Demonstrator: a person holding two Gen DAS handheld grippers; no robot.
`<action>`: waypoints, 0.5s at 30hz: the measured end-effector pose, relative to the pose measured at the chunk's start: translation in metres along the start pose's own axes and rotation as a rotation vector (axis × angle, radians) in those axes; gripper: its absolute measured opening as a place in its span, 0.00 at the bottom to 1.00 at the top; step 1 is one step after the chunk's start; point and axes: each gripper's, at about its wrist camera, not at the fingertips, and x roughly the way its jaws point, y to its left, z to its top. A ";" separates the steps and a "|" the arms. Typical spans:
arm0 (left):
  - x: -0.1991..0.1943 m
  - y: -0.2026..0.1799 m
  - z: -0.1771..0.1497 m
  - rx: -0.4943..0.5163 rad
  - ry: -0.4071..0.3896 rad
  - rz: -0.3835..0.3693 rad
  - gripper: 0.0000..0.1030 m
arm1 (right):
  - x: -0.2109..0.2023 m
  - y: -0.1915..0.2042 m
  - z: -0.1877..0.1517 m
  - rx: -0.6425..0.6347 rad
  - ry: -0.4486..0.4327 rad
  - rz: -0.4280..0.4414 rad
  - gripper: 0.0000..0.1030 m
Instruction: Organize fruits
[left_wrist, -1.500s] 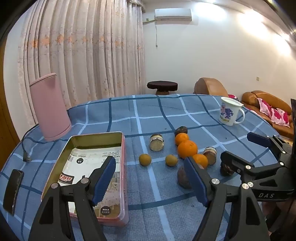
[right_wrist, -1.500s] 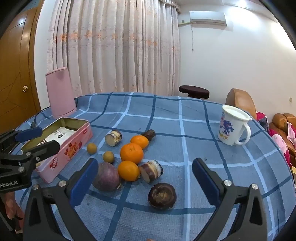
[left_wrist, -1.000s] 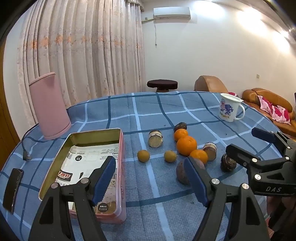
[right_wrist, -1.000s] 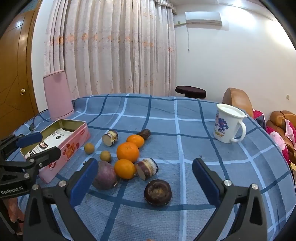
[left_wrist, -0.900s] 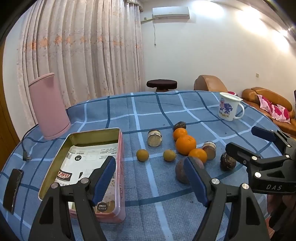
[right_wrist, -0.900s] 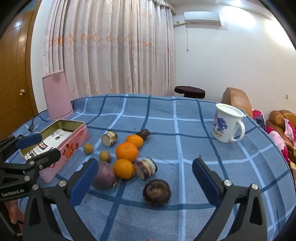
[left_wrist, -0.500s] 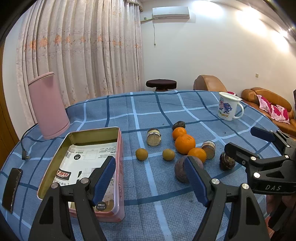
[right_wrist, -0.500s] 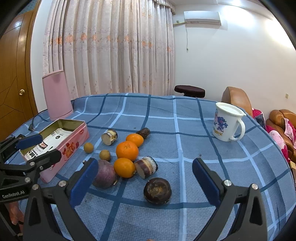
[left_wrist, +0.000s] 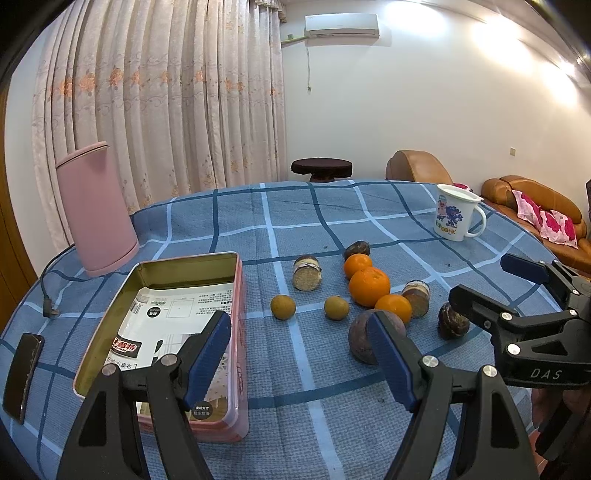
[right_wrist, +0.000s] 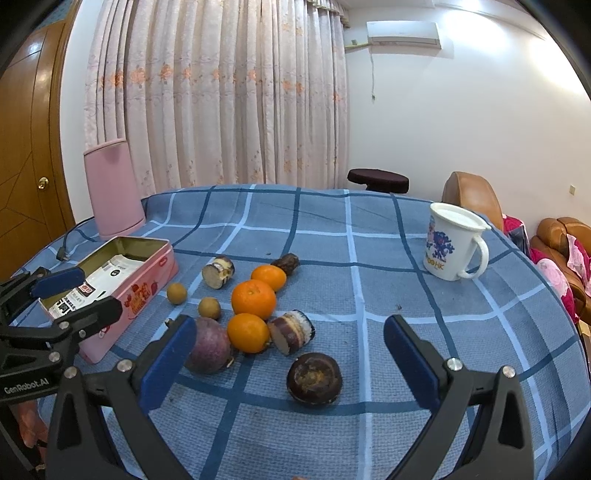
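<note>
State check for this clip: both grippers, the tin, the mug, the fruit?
left gripper: open, empty
right gripper: open, empty
pink tin: lidless, holds only a printed packet
white mug: upright
three oranges: loose on the tablecloth
purple fruit: whole, on the tablecloth

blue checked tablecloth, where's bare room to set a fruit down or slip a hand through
Bare cloth lies between the white printed mug and the fruit cluster, and behind the fruit toward the tall pink canister. A narrow lane runs between the open pink tin box and the two small brown fruits. The three oranges and dark purple fruits are crowded together.
</note>
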 end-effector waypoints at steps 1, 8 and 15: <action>0.000 0.000 0.000 0.000 0.000 -0.001 0.75 | 0.000 0.001 0.000 0.000 -0.001 -0.001 1.00; 0.000 0.000 -0.001 0.000 0.000 -0.001 0.75 | 0.000 0.001 0.000 0.000 -0.001 -0.001 1.00; 0.000 0.000 -0.001 0.000 0.001 -0.001 0.75 | 0.000 0.007 -0.002 -0.002 0.004 0.000 1.00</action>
